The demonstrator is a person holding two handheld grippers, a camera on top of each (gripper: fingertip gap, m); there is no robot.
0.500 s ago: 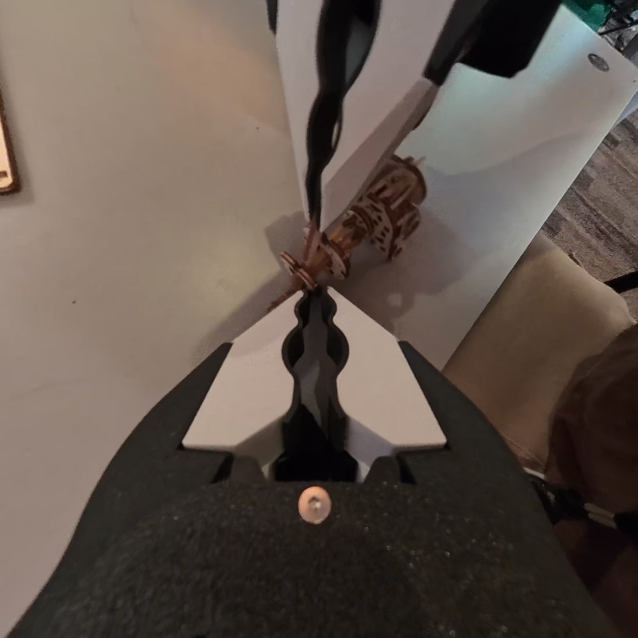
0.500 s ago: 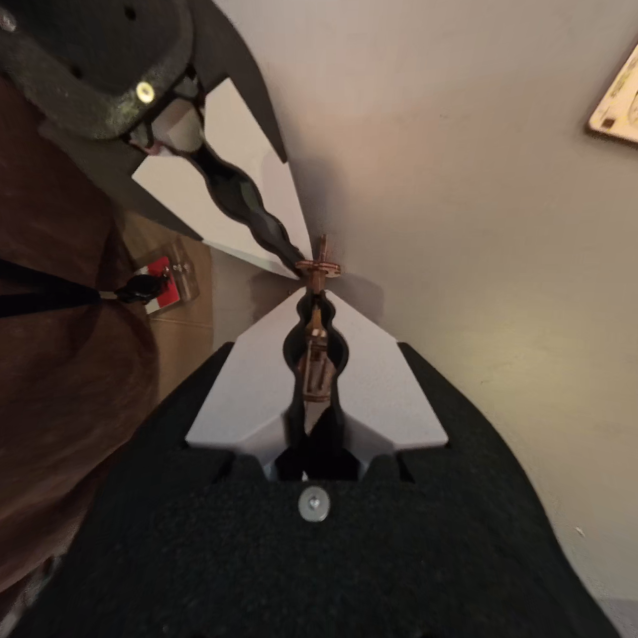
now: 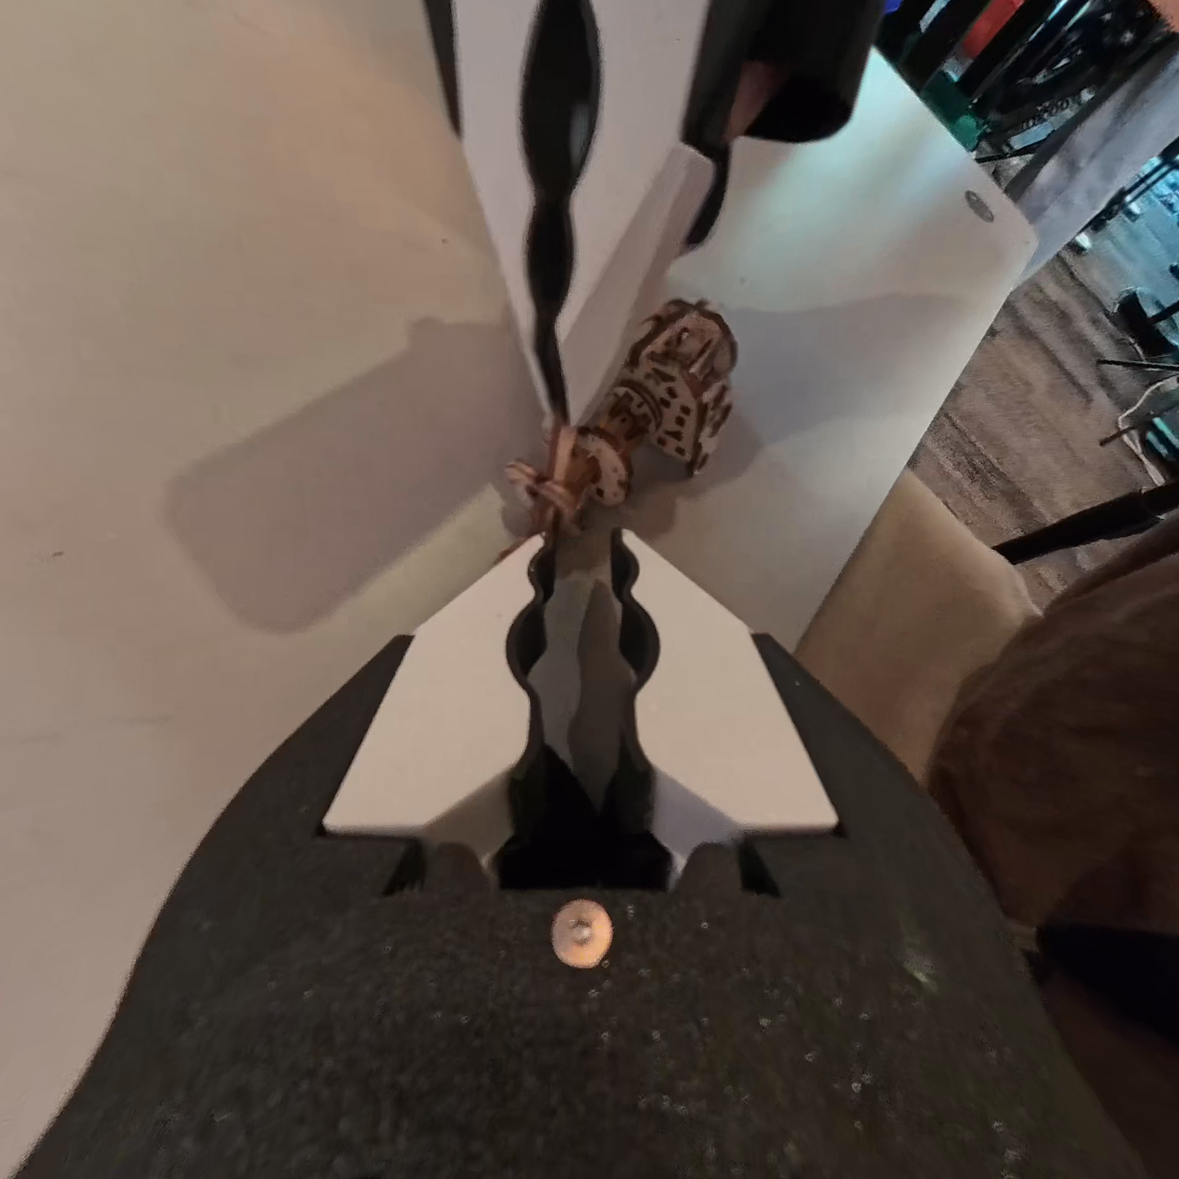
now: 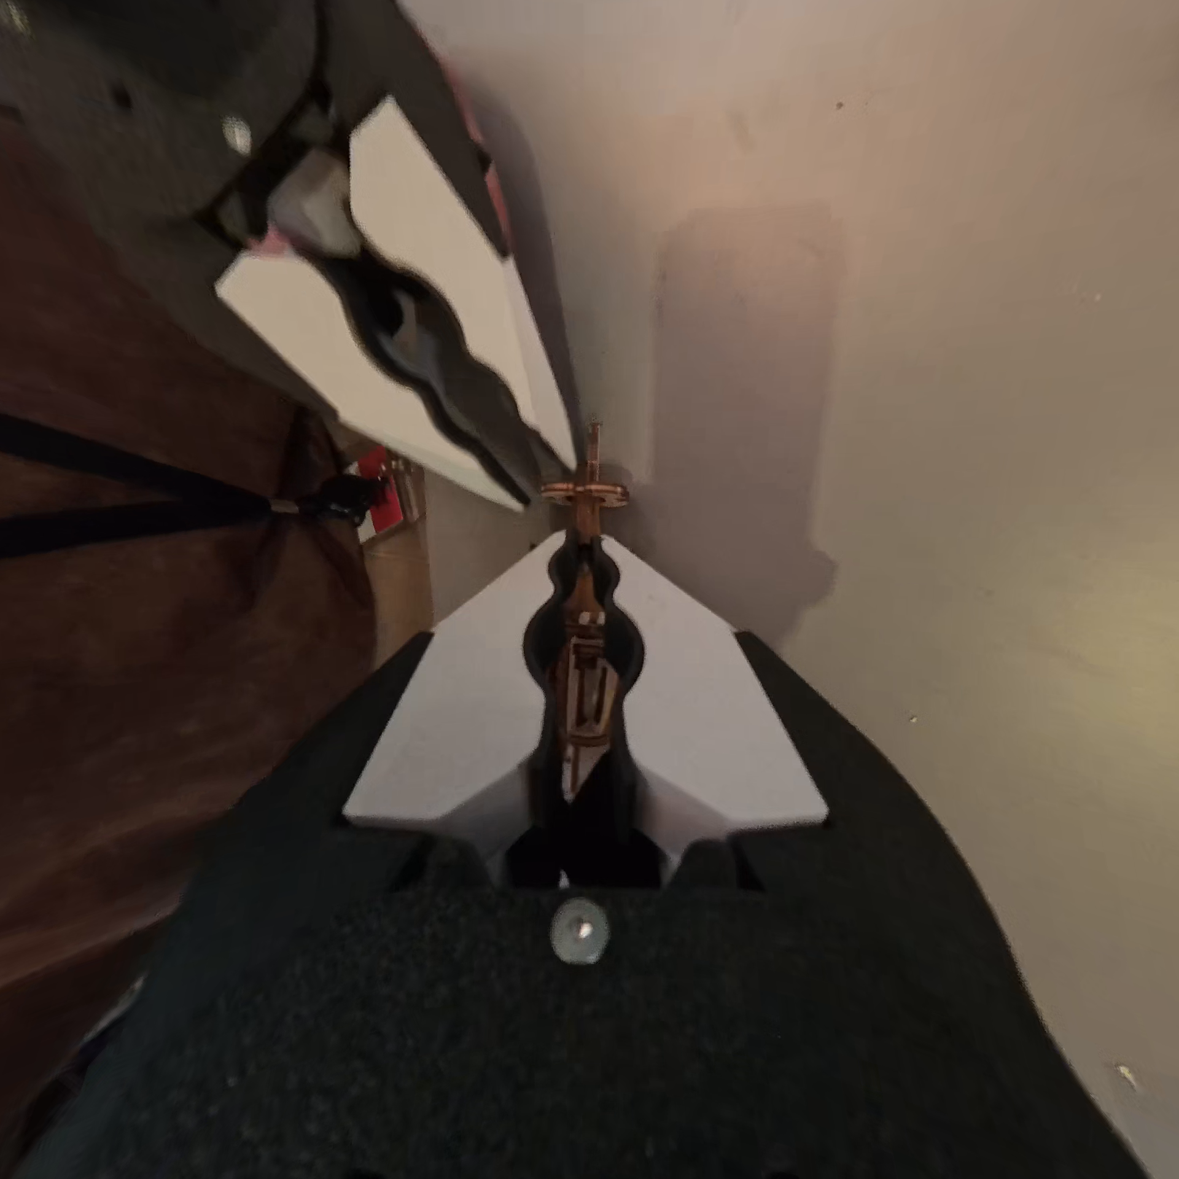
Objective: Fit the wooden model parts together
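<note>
My right gripper (image 4: pixel 584 542) is shut on a thin wooden strip (image 4: pixel 584 670) that runs between its fingers. A small round wooden disc (image 4: pixel 584 491) sits crosswise on the strip just past the tips. In the left wrist view the right gripper (image 3: pixel 558 415) reaches down from above with this small part (image 3: pixel 561 485). My left gripper (image 3: pixel 580 542) is open by a narrow gap and empty, its tips just short of the part. It also shows in the right wrist view (image 4: pixel 548 485), coming in from the upper left. A larger laser-cut wooden model (image 3: pixel 676 395) lies on the table behind.
The white table (image 3: pixel 191 255) ends at an edge on the right. Beyond the edge are a beige cushion (image 3: pixel 893 606) and a person's brown clothing (image 3: pixel 1084 734). Brown clothing (image 4: pixel 159 638) with a black strap fills the left of the right wrist view. The tips of both grippers are at nearly the same place.
My left gripper's jaws were closed at the small part and have now parted a little. The right gripper still holds the strip. Both grippers have shifted slightly over the table.
</note>
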